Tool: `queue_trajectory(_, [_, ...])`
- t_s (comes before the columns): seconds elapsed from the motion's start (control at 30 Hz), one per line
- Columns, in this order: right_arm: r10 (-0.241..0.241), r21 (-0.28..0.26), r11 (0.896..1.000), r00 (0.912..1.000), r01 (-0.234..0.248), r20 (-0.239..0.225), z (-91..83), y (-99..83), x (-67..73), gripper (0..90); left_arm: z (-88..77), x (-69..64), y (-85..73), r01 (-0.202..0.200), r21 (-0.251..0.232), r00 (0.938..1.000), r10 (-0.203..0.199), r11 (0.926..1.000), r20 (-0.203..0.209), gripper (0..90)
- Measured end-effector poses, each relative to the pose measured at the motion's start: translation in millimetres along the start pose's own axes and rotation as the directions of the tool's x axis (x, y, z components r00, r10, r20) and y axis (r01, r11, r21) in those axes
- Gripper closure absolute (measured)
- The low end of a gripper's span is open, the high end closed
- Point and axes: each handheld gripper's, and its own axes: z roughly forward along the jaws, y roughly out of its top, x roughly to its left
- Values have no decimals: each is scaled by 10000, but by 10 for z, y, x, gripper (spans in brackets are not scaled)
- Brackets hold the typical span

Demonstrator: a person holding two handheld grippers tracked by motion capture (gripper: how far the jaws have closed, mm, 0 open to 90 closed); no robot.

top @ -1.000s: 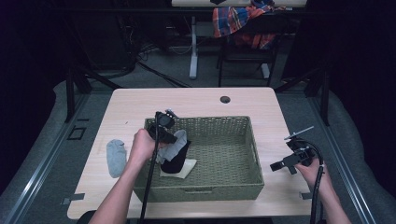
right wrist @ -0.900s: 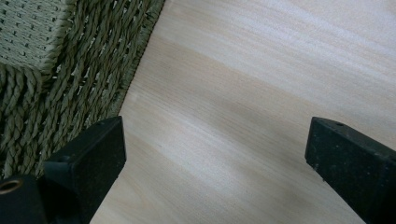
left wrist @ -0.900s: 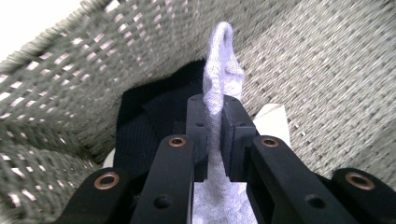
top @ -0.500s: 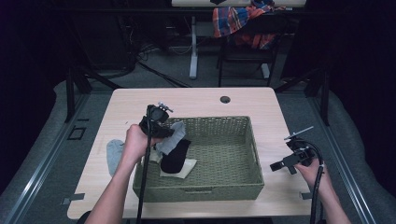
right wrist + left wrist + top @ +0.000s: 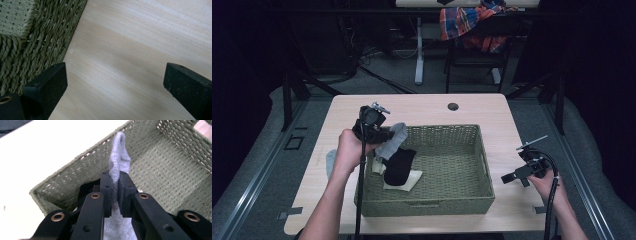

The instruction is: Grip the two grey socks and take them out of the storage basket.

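Left gripper point(image 5: 114, 192) clamped on grey sock point(image 5: 119, 162), lifted above basket's point(image 5: 472, 202) left wall. Right gripper point(image 5: 115, 82) wide open, empty, beside basket. Your step, probably: carry sock clear, then release.

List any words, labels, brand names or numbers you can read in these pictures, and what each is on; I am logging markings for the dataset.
None: no readable text stands anywhere.
The woven green basket, the grey sock clamped in the left gripper, the black sock, the cream cloth and the pale wooden table all bear no markings.
The right gripper shows no label.
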Motion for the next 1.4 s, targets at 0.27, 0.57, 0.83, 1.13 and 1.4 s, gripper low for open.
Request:
queue_trajectory(0.27, [24,-19,10000,10000,-24,16,-1,-1,4,51,-180,48,-6,113,-338,9998,-119,9994,-156,840])
queue_trajectory(0.57, [42,-31,10000,10000,-42,26,-3,-3,3,51,-353,145,-53,365,-665,9984,-392,9971,-404,840])
queue_trajectory(0.83, [-136,108,9998,9999,136,-39,-18,2,-15,51,-464,254,-121,649,-740,9949,-702,9951,-718,840])
queue_trajectory(1.13, [-126,92,9999,9999,126,-39,-17,2,-16,51,-611,428,-249,1139,-883,9849,-1242,9896,-1210,839])
queue_trajectory(1.4, [-115,101,9999,9999,115,-49,-15,1,-13,51,-644,634,-413,1802,-761,9650,-1913,9807,-1795,838])
